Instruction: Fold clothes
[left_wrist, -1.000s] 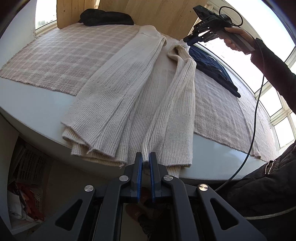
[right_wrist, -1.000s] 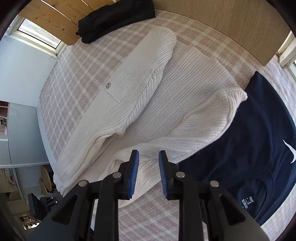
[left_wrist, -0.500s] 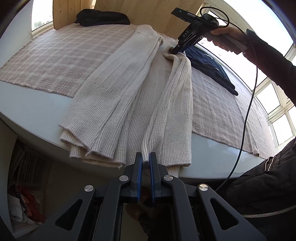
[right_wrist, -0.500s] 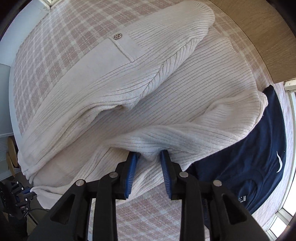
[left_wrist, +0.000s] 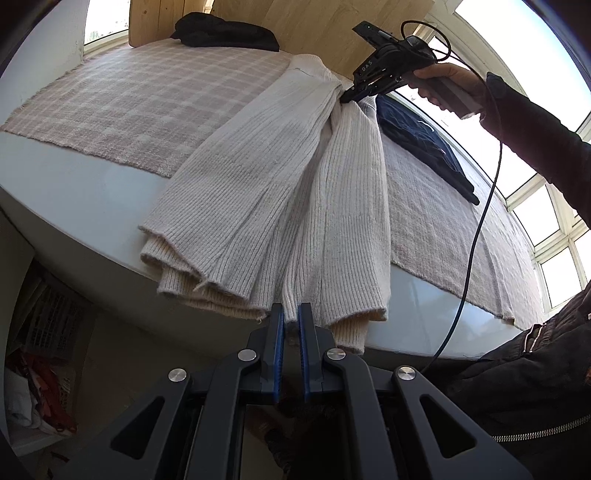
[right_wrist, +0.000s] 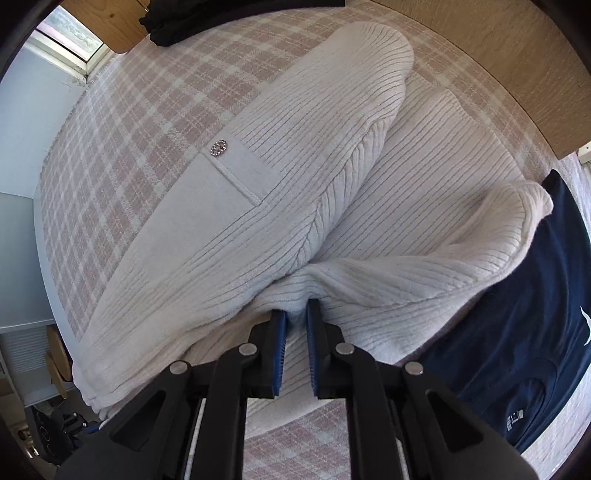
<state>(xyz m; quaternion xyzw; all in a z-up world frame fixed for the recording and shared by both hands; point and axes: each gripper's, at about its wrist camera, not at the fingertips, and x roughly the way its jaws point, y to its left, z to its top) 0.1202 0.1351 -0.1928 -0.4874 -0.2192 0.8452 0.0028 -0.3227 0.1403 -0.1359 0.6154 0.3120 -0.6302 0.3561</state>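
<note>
A cream ribbed cardigan (left_wrist: 280, 177) lies lengthwise on the plaid cloth, its hem hanging over the table's near edge. My left gripper (left_wrist: 291, 317) is shut on that hem, with knit pinched between the blue pads. At the far end, a hand holds my right gripper (left_wrist: 351, 98) pointing down onto the cardigan. In the right wrist view the right gripper (right_wrist: 295, 317) has its jaws closing on a raised fold of the cardigan (right_wrist: 369, 206), just below the folded-in sleeves. The pads press the knit. A pocket with a small brooch (right_wrist: 218, 147) shows on the left panel.
A navy T-shirt (right_wrist: 535, 314) lies right of the cardigan, partly under its sleeve. A black garment (left_wrist: 225, 35) sits at the far end by a wooden board (left_wrist: 314, 26). The right gripper's cable (left_wrist: 476, 240) hangs across the table's right side. Cluttered shelves (left_wrist: 37, 369) stand below the table's edge.
The right gripper has come down onto the cardigan's upper part and narrowed its jaws around a fold of knit. The left gripper has stayed on the hem.
</note>
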